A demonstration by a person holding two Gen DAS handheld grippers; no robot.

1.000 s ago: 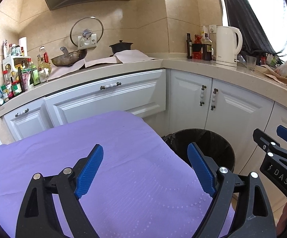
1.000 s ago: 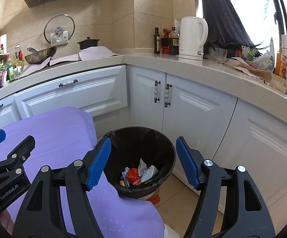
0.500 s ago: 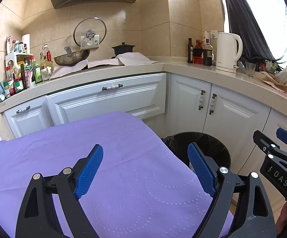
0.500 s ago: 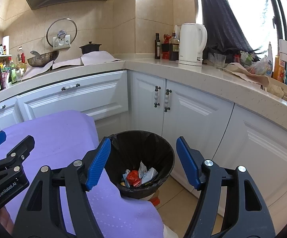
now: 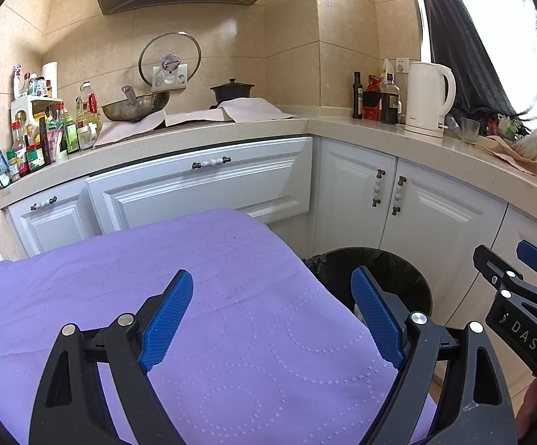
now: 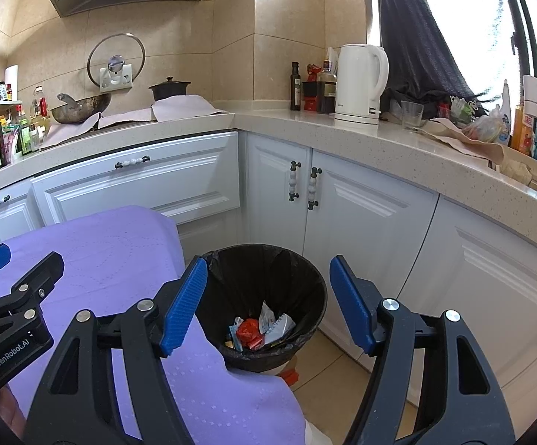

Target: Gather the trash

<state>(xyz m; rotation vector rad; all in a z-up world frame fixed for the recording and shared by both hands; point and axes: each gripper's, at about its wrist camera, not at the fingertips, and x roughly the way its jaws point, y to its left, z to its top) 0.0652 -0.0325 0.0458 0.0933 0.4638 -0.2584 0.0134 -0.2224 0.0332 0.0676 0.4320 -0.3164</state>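
A black bin [image 6: 268, 296] with a black liner stands on the floor beside the table, with red, white and blue wrappers [image 6: 259, 330] at its bottom. It also shows in the left wrist view [image 5: 375, 270], partly behind the table edge. My right gripper [image 6: 268, 304] is open and empty, held above the bin. My left gripper [image 5: 272, 319] is open and empty over the purple tablecloth [image 5: 157, 278]. No loose trash shows on the cloth.
White cabinets [image 6: 342, 204] wrap around the corner behind the bin. The counter holds a white kettle [image 6: 361, 81], bottles [image 6: 322, 87], a wok [image 6: 79, 105], a black pot [image 6: 170, 89] and condiment jars [image 5: 38, 137]. A tan tiled floor [image 6: 335, 363] lies right of the bin.
Both grippers have stayed open and empty. Both views have tilted slightly upward, showing more of the range hood; the bin sits a little lower in view.
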